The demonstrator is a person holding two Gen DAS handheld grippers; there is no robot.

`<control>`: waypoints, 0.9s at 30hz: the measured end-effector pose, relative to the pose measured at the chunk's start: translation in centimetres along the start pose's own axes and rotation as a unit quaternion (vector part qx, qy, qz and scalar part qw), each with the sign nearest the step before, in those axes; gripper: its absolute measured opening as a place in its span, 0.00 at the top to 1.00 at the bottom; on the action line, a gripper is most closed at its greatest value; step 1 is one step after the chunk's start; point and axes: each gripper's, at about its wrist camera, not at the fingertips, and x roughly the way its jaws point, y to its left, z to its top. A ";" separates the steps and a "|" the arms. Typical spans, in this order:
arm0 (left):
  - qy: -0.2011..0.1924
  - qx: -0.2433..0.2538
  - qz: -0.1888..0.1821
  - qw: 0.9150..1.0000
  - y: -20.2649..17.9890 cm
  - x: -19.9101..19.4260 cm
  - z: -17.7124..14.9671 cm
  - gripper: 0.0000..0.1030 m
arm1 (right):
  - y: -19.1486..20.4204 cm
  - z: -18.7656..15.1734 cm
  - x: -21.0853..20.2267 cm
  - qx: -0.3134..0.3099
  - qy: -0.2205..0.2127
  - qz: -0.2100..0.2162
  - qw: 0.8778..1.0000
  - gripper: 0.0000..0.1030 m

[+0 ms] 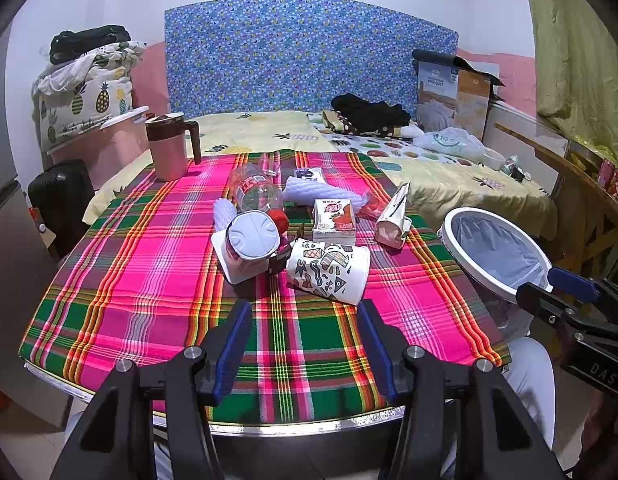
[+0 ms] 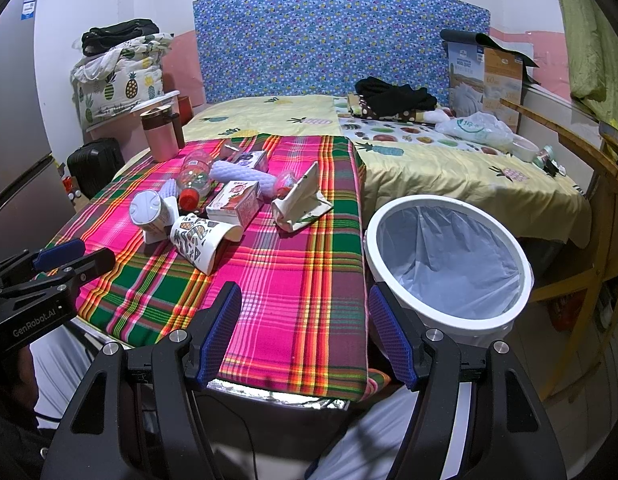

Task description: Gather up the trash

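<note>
Trash lies in a heap mid-table on a plaid cloth: a patterned paper cup on its side nearest me, a white yoghurt tub, a clear bottle with a red cap, a small juice carton, a crumpled carton and white foam wrap. A white bin with a liner stands right of the table. My left gripper is open and empty, just short of the cup. My right gripper is open and empty over the table's near right corner, beside the bin.
A pink jug with a brown lid stands at the table's far left corner. A bed with clothes, boxes and a plastic bag lies behind the table. A wooden frame is at right, a black suitcase at left.
</note>
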 end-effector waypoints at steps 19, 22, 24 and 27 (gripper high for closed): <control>0.008 -0.008 -0.012 1.000 1.0 1.2 0.0 0.47 | 0.3 -0.6 1.3 -0.002 0.010 0.006 1.000 0.34; 0.006 -0.012 -0.003 1.000 1.5 1.7 0.2 0.47 | 0.2 -0.4 1.7 -0.002 0.015 0.012 1.000 0.34; 0.005 -0.019 0.002 1.000 2.0 2.3 0.5 0.47 | 0.2 -0.3 2.2 -0.003 0.019 0.018 1.000 0.34; 0.007 -0.027 0.001 1.000 2.9 3.3 1.2 0.47 | 0.4 -0.1 2.9 -0.005 0.024 0.030 0.999 0.34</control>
